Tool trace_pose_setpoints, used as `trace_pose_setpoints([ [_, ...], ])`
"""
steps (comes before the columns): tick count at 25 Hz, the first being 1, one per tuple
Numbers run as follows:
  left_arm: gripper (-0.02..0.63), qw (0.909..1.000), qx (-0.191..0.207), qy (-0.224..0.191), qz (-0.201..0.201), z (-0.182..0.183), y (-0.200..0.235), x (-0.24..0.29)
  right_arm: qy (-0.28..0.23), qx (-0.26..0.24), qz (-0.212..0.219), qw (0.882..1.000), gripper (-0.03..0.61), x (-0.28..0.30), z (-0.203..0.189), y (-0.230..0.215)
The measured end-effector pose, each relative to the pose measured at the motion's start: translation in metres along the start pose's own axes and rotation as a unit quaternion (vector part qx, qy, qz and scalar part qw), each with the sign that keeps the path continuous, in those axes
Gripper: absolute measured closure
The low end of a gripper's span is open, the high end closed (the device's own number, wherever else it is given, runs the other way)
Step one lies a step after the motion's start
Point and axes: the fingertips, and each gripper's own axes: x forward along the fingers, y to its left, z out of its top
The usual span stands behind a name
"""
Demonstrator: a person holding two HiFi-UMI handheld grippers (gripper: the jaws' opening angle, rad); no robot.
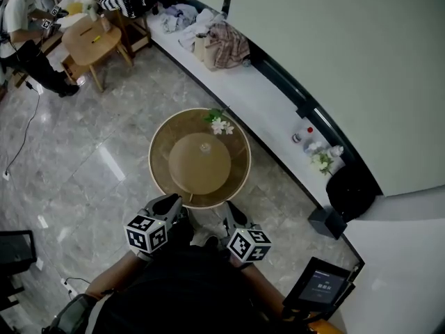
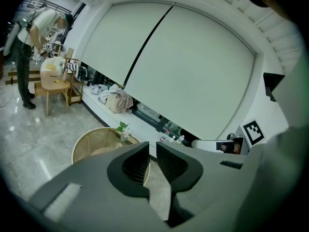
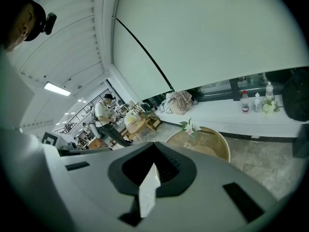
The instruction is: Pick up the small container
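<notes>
White flowers [image 1: 221, 124] stand at the rim of a round wooden tabletop [image 1: 157, 167] on a marble floor [image 1: 76, 165]. Clothes [image 1: 212, 37] heap on a white ledge [image 1: 268, 103], and a person [image 1: 19, 33] stands near a small table [image 1: 89, 44].

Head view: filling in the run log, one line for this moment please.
left hand-held gripper: shut, empty | right hand-held gripper: shut, empty | small container: on round table, untouched

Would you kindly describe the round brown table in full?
The round brown table has a thin pale rim and a translucent amber top over a lighter tan disc. It stands on the grey marble floor. A small bunch of white flowers sits at its far edge; a small pale object rests near its centre.
</notes>
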Motion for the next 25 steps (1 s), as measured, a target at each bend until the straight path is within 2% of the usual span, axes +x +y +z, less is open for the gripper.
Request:
trace_pose_setpoints([
  [13, 0.568, 0.9996, 0.0, 0.008, -0.029, 0.042, 0.059, 0.028, 0.007, 0.009, -0.038, 0.999, 0.572, 0.054, 0.019, 0.012],
  [18, 0.568, 0.9994, 0.003, 0.01, -0.032, 0.045, 0.069, 0.037, 0.016, 0.008, -0.038, 0.999, 0.573, 0.067, 0.021, 0.012],
  [25, 0.568, 0.9998, 0.001, 0.017, -0.004, 0.045, 0.088, 0.063, 0.024, 0.013, -0.047, 0.998, 0.572, 0.089, 0.026, -0.02],
])
